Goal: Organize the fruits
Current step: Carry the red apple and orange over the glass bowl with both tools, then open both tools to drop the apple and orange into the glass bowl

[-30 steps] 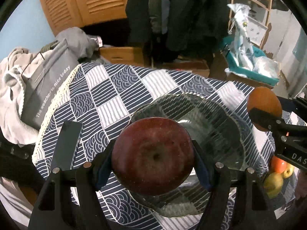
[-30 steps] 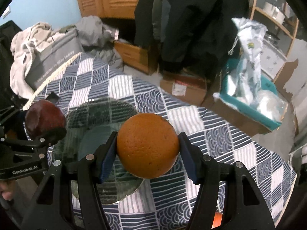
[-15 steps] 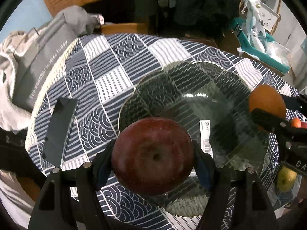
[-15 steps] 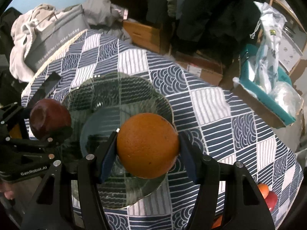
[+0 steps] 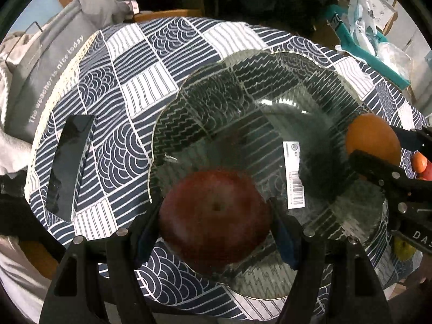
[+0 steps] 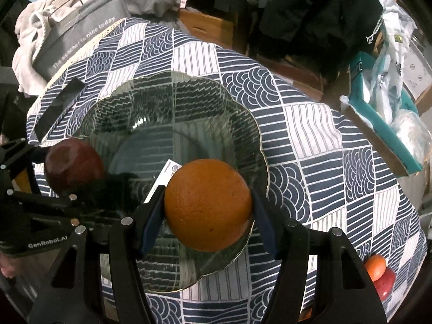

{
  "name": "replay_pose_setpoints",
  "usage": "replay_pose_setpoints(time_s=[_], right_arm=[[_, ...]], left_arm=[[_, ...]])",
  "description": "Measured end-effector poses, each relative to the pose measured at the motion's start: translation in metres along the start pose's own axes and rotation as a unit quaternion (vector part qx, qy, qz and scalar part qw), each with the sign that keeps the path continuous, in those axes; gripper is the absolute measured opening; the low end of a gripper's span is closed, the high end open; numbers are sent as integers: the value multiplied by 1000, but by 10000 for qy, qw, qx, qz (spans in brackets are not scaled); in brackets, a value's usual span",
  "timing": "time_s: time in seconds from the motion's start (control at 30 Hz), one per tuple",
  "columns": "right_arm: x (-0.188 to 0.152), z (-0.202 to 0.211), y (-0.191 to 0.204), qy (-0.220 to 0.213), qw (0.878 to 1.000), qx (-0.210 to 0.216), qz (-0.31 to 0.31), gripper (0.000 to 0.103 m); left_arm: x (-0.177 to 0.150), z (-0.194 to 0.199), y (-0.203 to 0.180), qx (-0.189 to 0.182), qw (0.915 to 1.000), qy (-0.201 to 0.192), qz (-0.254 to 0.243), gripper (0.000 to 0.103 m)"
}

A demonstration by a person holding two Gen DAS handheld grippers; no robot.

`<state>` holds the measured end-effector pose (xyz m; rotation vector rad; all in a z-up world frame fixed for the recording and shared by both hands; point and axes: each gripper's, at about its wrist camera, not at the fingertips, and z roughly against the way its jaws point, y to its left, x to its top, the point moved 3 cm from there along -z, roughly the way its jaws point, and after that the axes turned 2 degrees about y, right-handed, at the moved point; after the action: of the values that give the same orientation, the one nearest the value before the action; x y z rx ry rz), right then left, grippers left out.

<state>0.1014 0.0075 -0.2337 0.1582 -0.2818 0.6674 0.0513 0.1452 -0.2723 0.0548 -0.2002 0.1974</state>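
My left gripper is shut on a dark red apple, held over the near left part of a large clear glass plate. My right gripper is shut on an orange, over the plate's near right rim. Each wrist view shows the other fruit too: the orange at the right, the apple at the left. A white barcode label lies on the plate's bottom.
A blue and white patterned cloth covers the table. A black flat slab lies left of the plate. More fruit sits at the table's right edge, a yellow-green one below the right gripper. A grey bag stands beyond the left edge.
Both grippers have come down toward the plate and tilted more steeply, so the plate fills more of each view. Apple and orange stay gripped.
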Motion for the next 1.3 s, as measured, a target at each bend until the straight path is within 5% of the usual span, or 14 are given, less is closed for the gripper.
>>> replay_pose_setpoints(time_s=[0.67, 1.0, 1.3], right_arm=[[-6, -12, 9, 324, 9990, 320, -15, 65], [7, 27, 8, -268, 9986, 406, -186, 68], [8, 70, -11, -661, 9967, 15, -474, 68]], left_arm=[[1, 24, 2, 68, 9994, -329, -80, 82], [-1, 40, -3, 109, 9983, -547, -191, 82], [2, 68, -15, -130, 9963, -813, -228, 82]])
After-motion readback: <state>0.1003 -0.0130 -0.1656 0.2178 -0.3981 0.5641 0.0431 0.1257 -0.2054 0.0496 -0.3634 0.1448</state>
